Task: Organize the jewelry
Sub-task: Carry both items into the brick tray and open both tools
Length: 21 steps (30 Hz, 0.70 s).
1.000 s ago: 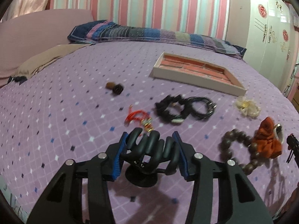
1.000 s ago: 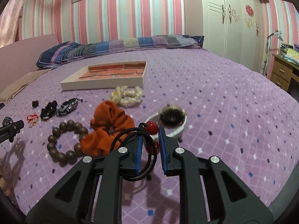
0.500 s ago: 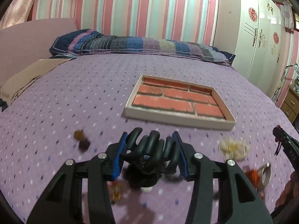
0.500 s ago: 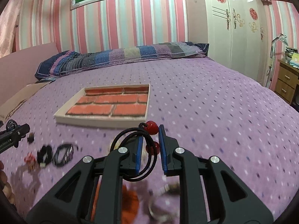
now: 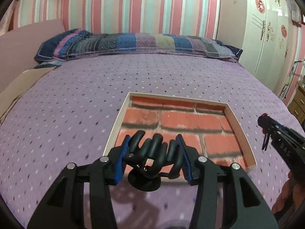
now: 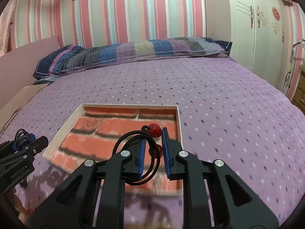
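Observation:
My left gripper (image 5: 152, 141) is shut on a black claw hair clip (image 5: 152, 152) and holds it above the near left part of the wooden tray (image 5: 116, 126), whose floor has a red brick pattern. My right gripper (image 6: 154, 135) is shut on a black hair tie with red beads (image 6: 155, 130) and holds it above the near right part of the same tray (image 6: 179, 122). The right gripper shows at the right edge of the left wrist view (image 5: 266, 126). The left gripper shows at the left edge of the right wrist view (image 6: 36, 140).
The tray lies on a purple dotted bedspread (image 5: 76, 105). A striped pillow (image 5: 133, 42) lies at the head of the bed. A white wardrobe (image 6: 257, 28) stands at the right, with a wooden nightstand (image 5: 297, 105) beside it.
Both grippers have moved forward from the scattered jewelry to over the tray, each keeping its item. The loose jewelry on the bed has dropped out of view.

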Each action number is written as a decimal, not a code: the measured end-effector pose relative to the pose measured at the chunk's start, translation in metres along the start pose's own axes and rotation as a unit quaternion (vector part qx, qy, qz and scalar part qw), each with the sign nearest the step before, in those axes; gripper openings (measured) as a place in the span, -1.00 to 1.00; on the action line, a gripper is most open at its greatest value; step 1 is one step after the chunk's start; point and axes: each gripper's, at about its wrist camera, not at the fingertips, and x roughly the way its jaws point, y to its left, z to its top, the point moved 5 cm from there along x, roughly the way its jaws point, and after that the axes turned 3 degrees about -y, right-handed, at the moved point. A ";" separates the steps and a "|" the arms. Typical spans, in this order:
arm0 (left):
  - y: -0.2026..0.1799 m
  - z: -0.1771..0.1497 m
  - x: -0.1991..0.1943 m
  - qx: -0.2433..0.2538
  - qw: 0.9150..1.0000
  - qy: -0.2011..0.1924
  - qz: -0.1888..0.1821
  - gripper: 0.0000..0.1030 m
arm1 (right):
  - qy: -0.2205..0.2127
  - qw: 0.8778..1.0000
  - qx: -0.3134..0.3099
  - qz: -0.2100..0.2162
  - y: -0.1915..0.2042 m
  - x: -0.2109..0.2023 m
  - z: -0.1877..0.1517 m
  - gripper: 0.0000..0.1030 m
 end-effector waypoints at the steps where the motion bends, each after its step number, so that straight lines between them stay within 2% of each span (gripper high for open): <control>1: -0.001 0.009 0.014 -0.001 1.000 0.008 -0.001 -0.07 | 0.008 1.000 -0.002 -0.004 0.001 0.016 0.008 -0.66; 5: -0.009 0.032 0.067 0.017 0.999 0.032 0.009 -0.07 | 0.036 0.999 0.002 -0.014 0.001 0.069 0.022 -0.66; 10: -0.001 0.043 0.125 0.015 0.998 0.064 0.024 -0.07 | 0.070 0.997 0.009 -0.032 -0.008 0.123 0.017 -0.66; 13: 0.002 0.046 0.151 0.020 0.996 0.084 0.029 -0.07 | 0.087 0.996 0.011 -0.033 -0.012 0.145 0.015 -0.66; 19: 0.004 0.045 0.194 0.029 0.990 0.134 0.035 -0.07 | 0.174 0.984 0.011 -0.027 -0.007 0.185 0.008 -0.66; 21: 0.004 0.040 0.202 0.037 0.988 0.145 0.042 -0.07 | 0.186 0.982 0.009 -0.032 -0.006 0.188 0.006 -0.66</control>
